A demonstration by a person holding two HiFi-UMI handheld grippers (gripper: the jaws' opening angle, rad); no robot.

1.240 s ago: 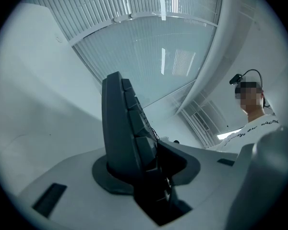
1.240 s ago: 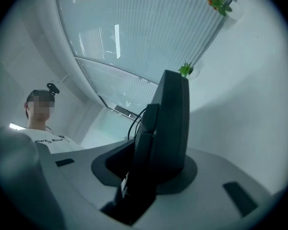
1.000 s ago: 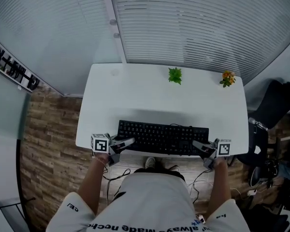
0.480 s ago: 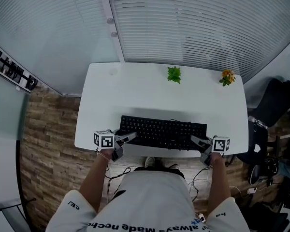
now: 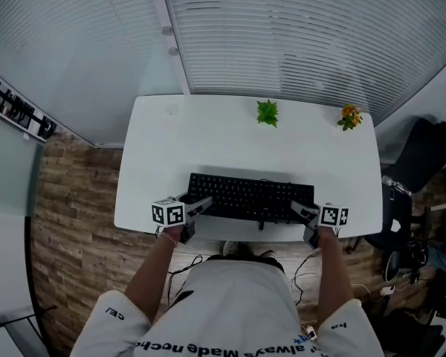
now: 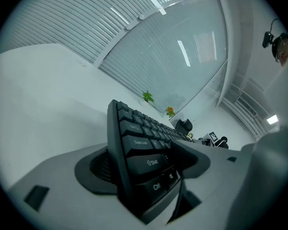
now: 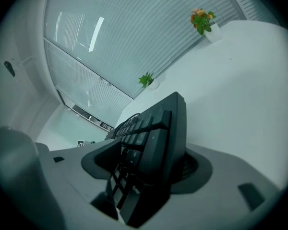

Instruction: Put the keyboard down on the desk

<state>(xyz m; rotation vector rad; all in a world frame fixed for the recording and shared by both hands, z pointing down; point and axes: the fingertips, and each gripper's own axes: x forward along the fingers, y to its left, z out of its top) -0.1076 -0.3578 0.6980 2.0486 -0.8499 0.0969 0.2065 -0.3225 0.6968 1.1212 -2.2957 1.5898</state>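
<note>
The black keyboard [image 5: 251, 198] lies flat on the white desk [image 5: 208, 140], near its front edge. My left gripper [image 5: 197, 208] is at the keyboard's left end and my right gripper [image 5: 301, 213] at its right end. In the left gripper view the keyboard [image 6: 134, 143] stands between the jaws of the left gripper [image 6: 144, 164], which have just been opening and now stand apart from it. In the right gripper view the keyboard's other end [image 7: 153, 143] sits the same way in my right gripper [image 7: 149, 164], whose jaws have also just been opening.
A small green plant [image 5: 267, 114] and an orange-flowered plant [image 5: 348, 116] stand at the desk's back edge. A dark chair [image 5: 424, 162] is off the desk's right side. Cables hang below the front edge. Window blinds rise behind the desk.
The keyboard has come down and a little further onto the desk. Both grippers sank with it and drew inward, and their jaws have spread off the keyboard's ends.
</note>
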